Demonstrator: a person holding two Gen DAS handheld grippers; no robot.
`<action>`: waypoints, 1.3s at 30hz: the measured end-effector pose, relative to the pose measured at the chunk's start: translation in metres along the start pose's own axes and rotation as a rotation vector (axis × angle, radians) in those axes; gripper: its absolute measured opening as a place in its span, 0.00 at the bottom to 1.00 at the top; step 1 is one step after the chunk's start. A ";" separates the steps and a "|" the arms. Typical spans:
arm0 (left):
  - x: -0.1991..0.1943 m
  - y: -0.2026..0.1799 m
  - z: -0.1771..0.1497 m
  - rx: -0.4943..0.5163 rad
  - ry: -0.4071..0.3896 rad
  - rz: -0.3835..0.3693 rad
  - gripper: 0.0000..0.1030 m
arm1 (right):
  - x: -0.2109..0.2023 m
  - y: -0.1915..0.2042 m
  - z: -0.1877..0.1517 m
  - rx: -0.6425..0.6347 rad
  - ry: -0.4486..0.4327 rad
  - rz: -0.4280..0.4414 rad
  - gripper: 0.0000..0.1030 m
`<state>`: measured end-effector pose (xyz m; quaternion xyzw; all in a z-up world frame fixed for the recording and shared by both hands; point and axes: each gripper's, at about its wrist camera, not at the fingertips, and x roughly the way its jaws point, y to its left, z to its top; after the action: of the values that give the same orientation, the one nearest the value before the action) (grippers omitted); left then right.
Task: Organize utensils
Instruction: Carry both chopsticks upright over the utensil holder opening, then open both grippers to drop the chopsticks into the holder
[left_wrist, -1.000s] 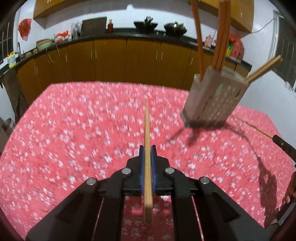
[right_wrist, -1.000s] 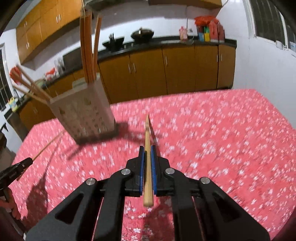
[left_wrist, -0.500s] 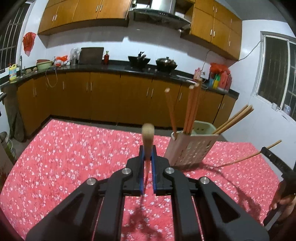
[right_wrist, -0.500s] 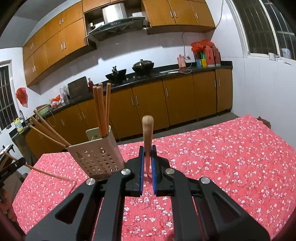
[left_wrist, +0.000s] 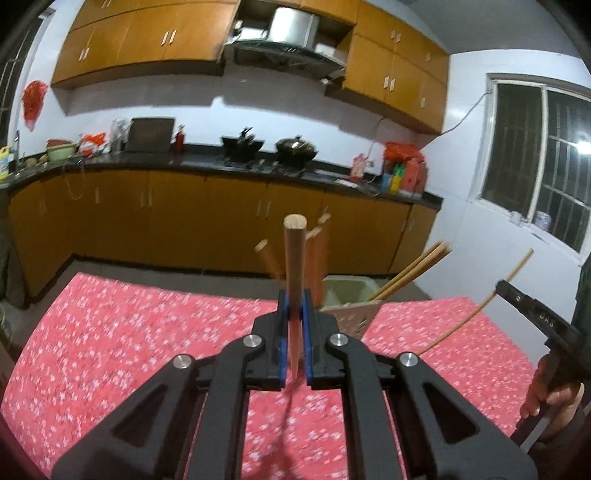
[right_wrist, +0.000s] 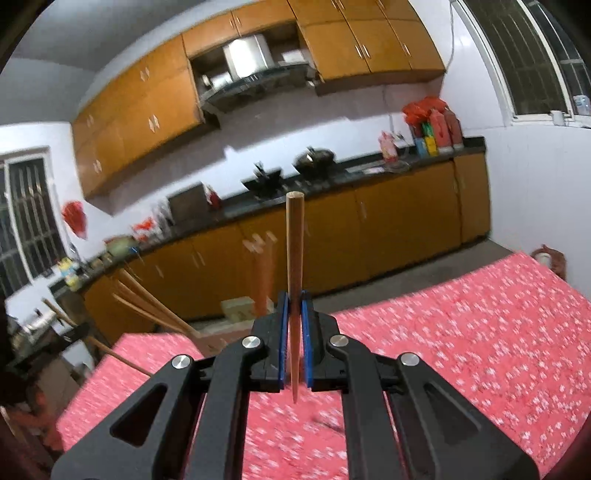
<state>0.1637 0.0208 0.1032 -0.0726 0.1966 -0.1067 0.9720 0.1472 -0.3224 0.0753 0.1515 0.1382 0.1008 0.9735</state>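
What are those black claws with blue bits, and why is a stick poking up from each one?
They are two grabbers that a person holds, one in each hand, each with a camera looking along its fingers. The left gripper pinches a chopstick, thick end up. The right gripper pinches another chopstick the same way. In the left picture you also see the right one from the side. On the red flowery tablecloth stands a holder with more chopsticks already in it.

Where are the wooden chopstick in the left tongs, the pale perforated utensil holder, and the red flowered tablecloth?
Wooden chopstick (left_wrist: 294, 266): left wrist view, mid shaft.
Pale perforated utensil holder (left_wrist: 355, 317): left wrist view, holed front wall.
Red flowered tablecloth (left_wrist: 122, 332): left wrist view, bare patch at left.
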 end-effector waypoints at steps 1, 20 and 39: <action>-0.001 -0.003 0.004 0.005 -0.011 -0.010 0.08 | -0.002 0.003 0.005 0.002 -0.015 0.017 0.07; 0.004 -0.036 0.074 -0.029 -0.272 -0.028 0.08 | 0.033 0.049 0.032 -0.066 -0.177 0.056 0.07; 0.063 -0.032 0.043 -0.035 -0.176 -0.008 0.28 | 0.073 0.052 0.009 -0.100 -0.018 0.053 0.23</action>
<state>0.2321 -0.0204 0.1251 -0.0997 0.1118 -0.1005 0.9836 0.2108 -0.2587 0.0830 0.1074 0.1204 0.1321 0.9780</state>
